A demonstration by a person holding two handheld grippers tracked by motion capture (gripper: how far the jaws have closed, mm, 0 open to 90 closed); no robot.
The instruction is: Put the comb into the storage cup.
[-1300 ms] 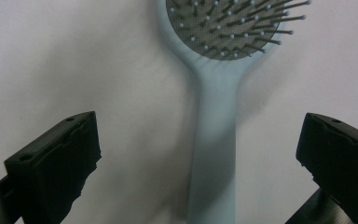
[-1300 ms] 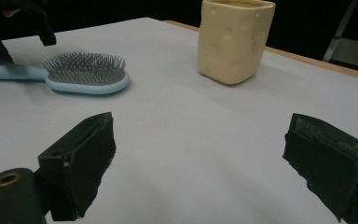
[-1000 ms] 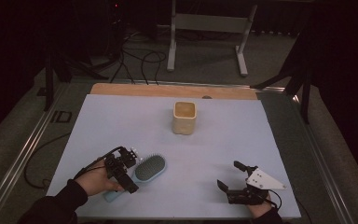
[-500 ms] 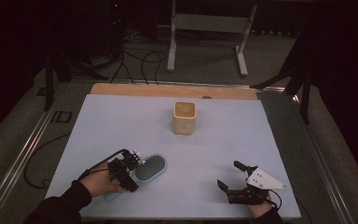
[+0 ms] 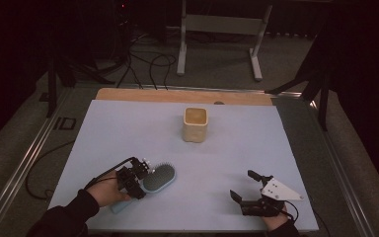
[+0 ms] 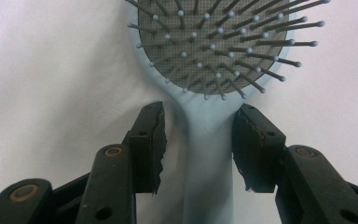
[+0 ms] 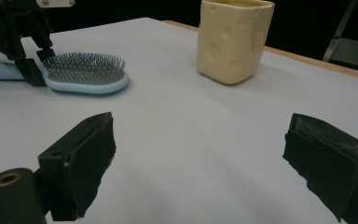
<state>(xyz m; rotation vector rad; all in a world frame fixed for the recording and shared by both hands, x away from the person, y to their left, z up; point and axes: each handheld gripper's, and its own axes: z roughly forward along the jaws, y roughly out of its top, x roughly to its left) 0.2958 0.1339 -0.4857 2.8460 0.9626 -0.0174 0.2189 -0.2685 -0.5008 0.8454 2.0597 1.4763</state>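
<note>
A pale blue hairbrush (image 5: 159, 177) lies bristles up on the light mat (image 5: 128, 128), near its front left. My left gripper (image 5: 139, 180) is down over the brush's neck. In the left gripper view the handle (image 6: 209, 163) runs between the jaws of the left gripper (image 6: 198, 140). The jaws have just been closing: one pad is at the handle's edge, the other a small gap away. My right gripper (image 5: 243, 185) rests at the front right, open wide and with nothing in it. A cream, dimpled cup (image 5: 195, 124) stands upright at mid-table.
From the right gripper (image 7: 200, 158), bare mat stretches to the cup (image 7: 235, 39) and the brush (image 7: 86, 74), with the left gripper (image 7: 23, 42) beside the brush. A wooden strip (image 5: 177, 96) borders the mat's far edge. Beyond it are a metal stand (image 5: 217, 24) and floor cables.
The left gripper's jaws have narrowed around the brush handle, and the hand has shifted slightly toward the front. The right gripper, the brush and the cup have stayed put.
</note>
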